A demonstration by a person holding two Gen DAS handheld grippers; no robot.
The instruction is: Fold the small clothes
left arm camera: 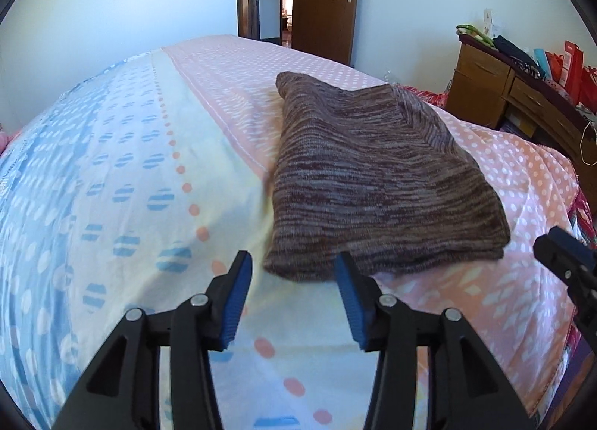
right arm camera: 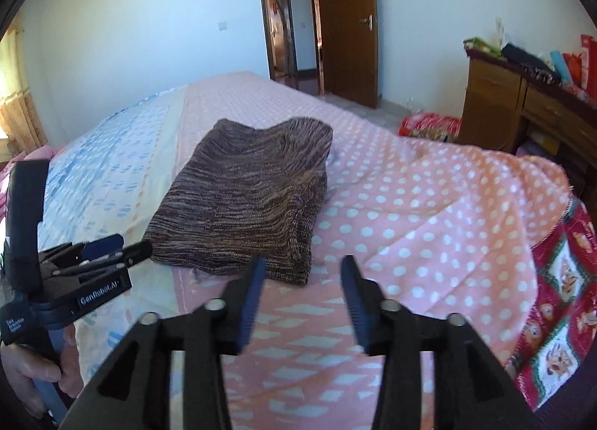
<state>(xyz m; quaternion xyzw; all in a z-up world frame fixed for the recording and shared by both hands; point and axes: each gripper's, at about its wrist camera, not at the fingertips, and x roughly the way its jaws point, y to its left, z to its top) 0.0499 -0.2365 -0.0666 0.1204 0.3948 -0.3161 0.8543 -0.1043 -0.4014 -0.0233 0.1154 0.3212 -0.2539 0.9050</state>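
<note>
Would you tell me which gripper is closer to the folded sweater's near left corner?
The left gripper: its open fingers bracket that corner of the sweater, while the right gripper hovers open near the right corner.

A brown-and-grey striped knit garment (left arm camera: 373, 176) lies folded into a thick, roughly rectangular bundle on the bed (left arm camera: 112, 187), resting flat across the seam between the pink dotted cover and the pale blue-patterned one. In the right wrist view the garment (right arm camera: 246, 198) sits at about eleven o'clock, its far edge humped in two soft peaks.
</note>
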